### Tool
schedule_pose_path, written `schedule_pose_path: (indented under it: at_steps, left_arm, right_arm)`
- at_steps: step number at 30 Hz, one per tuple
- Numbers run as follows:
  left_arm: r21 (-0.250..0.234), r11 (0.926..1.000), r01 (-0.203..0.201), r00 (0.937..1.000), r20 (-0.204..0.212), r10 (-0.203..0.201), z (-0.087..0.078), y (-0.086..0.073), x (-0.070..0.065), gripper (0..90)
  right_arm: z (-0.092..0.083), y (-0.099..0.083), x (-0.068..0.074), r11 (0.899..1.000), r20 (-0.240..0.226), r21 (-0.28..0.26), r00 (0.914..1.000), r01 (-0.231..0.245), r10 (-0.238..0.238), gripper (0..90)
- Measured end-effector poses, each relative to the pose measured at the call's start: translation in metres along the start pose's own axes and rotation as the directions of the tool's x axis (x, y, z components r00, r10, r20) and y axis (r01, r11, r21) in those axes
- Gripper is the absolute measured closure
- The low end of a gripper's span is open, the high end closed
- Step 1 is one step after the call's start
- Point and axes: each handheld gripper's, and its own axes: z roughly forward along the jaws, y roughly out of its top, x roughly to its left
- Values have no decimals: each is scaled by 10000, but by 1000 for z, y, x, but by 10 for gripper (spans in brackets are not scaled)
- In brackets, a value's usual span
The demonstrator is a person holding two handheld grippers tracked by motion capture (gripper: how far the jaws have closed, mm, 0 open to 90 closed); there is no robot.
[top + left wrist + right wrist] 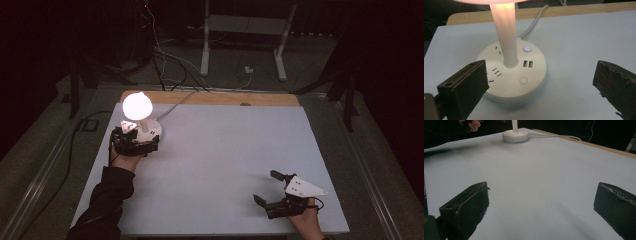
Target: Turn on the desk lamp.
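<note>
Two grippers here, and the thing that matters is the little desk lamp (141, 118) at the far left corner of the pale blue table (225, 165). It's lit, with a glowing round shade (137, 105) on a thin white stem (505, 32), standing on a round white base (514, 75) that has sockets, two USB ports and a blue-lit button (527, 48). I'd guess it's hard plastic, fairly light, smooth and a bit slippery, top-heavy too, so I'd take it by the base rim, not the stem or shade. Its cord (534, 22) runs off the back and could tug.

The left gripper (134, 141) sits just beside the base, jaws wide apart, holding nothing. The right gripper (274, 192) is well apart near the front right, also wide open and empty.
</note>
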Motion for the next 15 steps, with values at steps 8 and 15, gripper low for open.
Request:
schedule_pose_path:
  at_steps: [8,15]
  left_arm:
    - [97,9996,-255,9980,578,249,-10,6,-7,3]
    - [35,9999,-168,9884,1511,161,-21,7,-12,3]
  right_arm:
    - [0,0,0,10000,0,-4,10000,28,-28,0]
    - [0,1,-1,10000,7,-45,10000,0,0,0]
